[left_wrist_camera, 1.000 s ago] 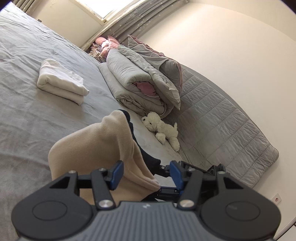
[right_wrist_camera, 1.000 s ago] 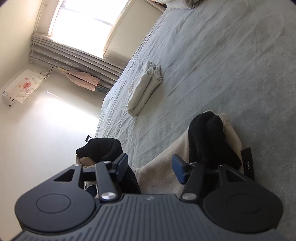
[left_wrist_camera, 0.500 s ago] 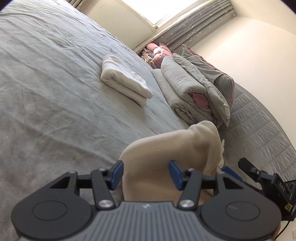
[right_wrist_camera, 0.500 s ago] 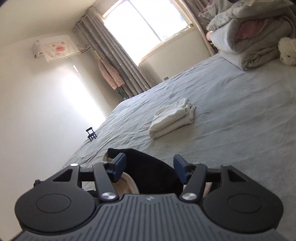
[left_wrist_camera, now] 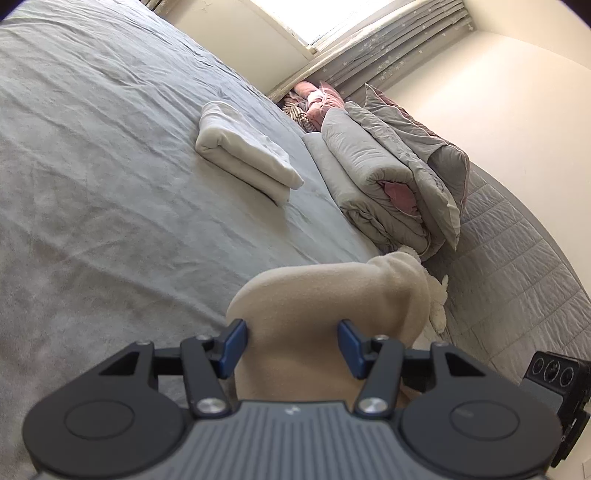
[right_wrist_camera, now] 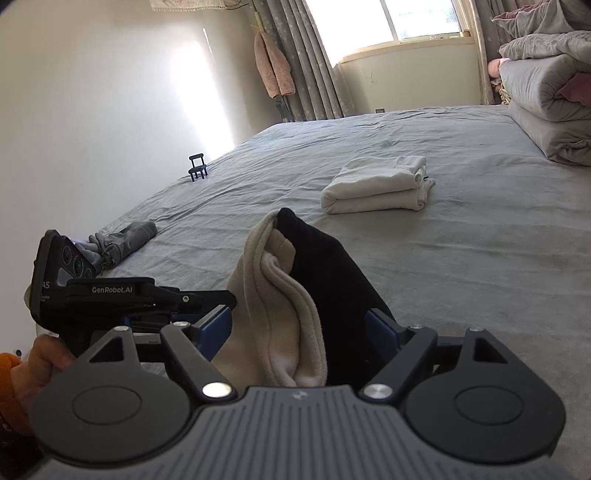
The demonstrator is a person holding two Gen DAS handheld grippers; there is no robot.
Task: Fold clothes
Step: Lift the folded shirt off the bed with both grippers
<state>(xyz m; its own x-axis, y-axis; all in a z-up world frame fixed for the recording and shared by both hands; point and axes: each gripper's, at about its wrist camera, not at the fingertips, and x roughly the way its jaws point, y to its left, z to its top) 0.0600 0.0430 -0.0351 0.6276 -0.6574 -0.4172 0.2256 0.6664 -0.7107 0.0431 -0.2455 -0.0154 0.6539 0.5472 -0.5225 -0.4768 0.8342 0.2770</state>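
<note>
Holding a beige-and-black garment (right_wrist_camera: 295, 295) bunched above the near bed (right_wrist_camera: 461, 258): left hand-held gripper (left_wrist_camera: 291, 341) half-open, pads against it; right hand-held gripper (right_wrist_camera: 299, 332) opening, fabric between its jaws.

Daylight pours in through the window (right_wrist_camera: 424, 22), which is blown out to plain white in both views. Left of the window, a hard glare patch (right_wrist_camera: 199, 92) burns on the wall. The grey bed (right_wrist_camera: 461, 258) below the window is evenly and softly lit, its creases shown by faint shading; the folded white garment (right_wrist_camera: 376, 184) casts only a thin shadow. Fisheye distortion bends the walls and the bed's edges, and the corners go black. Both pictures are sharp, without motion blur.
</note>
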